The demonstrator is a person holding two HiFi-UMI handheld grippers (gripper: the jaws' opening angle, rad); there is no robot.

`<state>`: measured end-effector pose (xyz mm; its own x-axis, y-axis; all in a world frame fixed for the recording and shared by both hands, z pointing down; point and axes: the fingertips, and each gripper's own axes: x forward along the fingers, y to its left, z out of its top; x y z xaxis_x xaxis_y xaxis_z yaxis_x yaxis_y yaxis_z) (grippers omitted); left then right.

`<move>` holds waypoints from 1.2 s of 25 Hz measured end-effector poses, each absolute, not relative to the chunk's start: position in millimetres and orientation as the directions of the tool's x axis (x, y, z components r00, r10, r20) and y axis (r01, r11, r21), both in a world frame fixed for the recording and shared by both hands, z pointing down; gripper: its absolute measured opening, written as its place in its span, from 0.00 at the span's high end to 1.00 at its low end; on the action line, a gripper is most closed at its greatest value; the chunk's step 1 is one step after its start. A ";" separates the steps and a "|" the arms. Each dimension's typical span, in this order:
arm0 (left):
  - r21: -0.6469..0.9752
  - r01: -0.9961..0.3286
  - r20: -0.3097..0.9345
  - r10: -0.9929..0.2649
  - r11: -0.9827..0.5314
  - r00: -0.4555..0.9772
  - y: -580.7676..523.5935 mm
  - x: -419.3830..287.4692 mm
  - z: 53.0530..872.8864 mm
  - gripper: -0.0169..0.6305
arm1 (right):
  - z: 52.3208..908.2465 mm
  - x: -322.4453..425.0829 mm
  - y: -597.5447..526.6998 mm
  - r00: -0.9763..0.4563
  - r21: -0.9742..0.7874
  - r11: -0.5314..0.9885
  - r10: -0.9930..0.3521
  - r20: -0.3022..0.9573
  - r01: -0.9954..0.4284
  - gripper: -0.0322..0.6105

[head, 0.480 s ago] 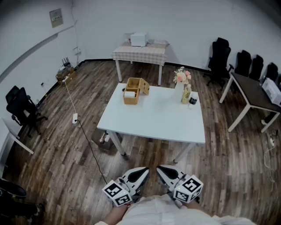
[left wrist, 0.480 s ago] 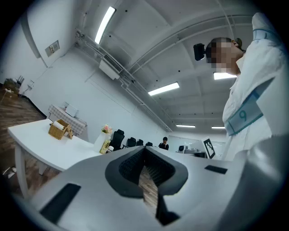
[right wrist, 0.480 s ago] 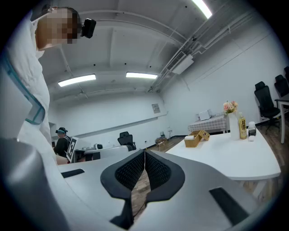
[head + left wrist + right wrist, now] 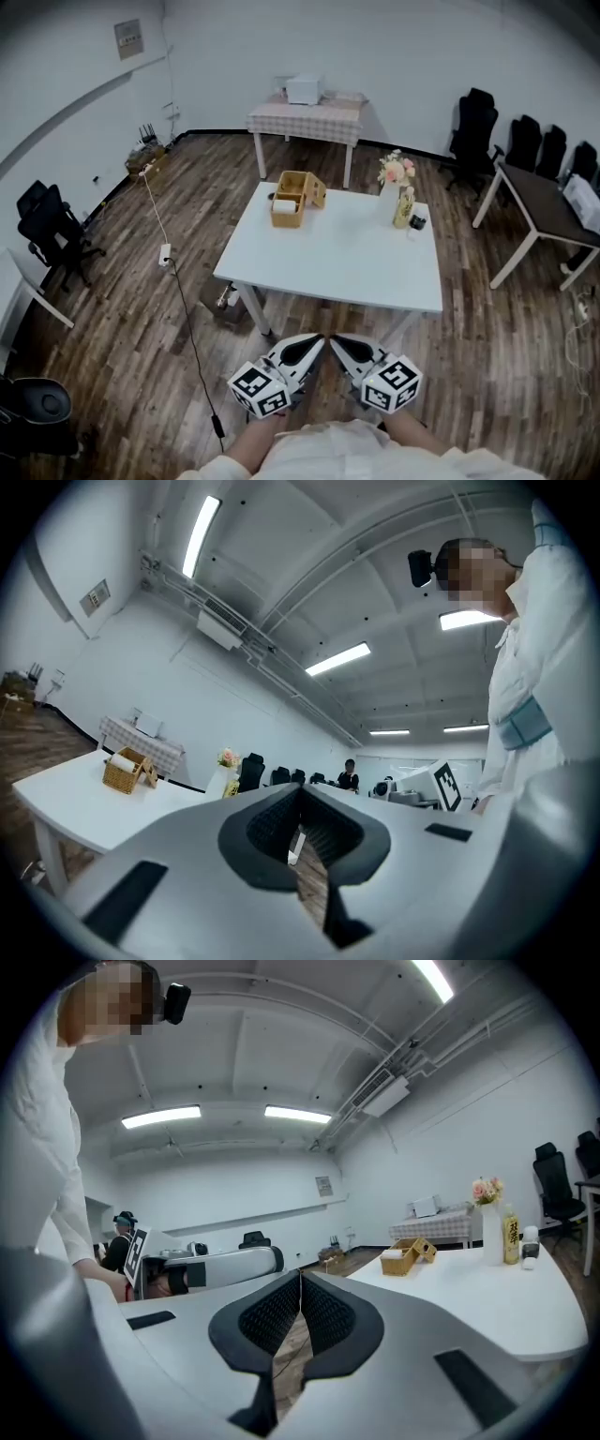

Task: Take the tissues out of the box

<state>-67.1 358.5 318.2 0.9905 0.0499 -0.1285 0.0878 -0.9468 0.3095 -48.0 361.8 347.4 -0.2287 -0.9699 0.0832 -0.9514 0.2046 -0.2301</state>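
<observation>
Nearest the person, the left gripper [image 4: 312, 346] and right gripper [image 4: 340, 345] hover with jaws pressed together, empty, while the woven tan tissue box [image 4: 291, 192], lid open over white tissues [image 4: 283, 203], sits at the far-left corner of the white tabletop [image 4: 337, 253].

We identify this location as an office-type workroom. The indicators are a white desk [image 4: 328, 267] standing mid-room on a wood-plank floor [image 4: 122, 309], black swivel chairs [image 4: 473, 117] lined along the far wall, a second dark desk [image 4: 542, 211], and ceiling strip lights [image 4: 202, 532].
</observation>
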 end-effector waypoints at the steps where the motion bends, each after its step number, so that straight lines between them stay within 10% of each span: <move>1: 0.310 0.086 -0.132 0.047 -0.947 0.990 356.1 -66.6 317.8 0.97 | 346.9 -47.8 359.7 -0.226 -0.230 0.203 -0.971 0.081 -0.952 0.90; 30: 0.405 0.059 -0.169 -0.012 -0.912 0.985 307.2 -107.8 330.7 0.97 | 364.0 -95.9 304.7 -0.310 -0.283 0.263 -0.941 0.134 -0.922 0.89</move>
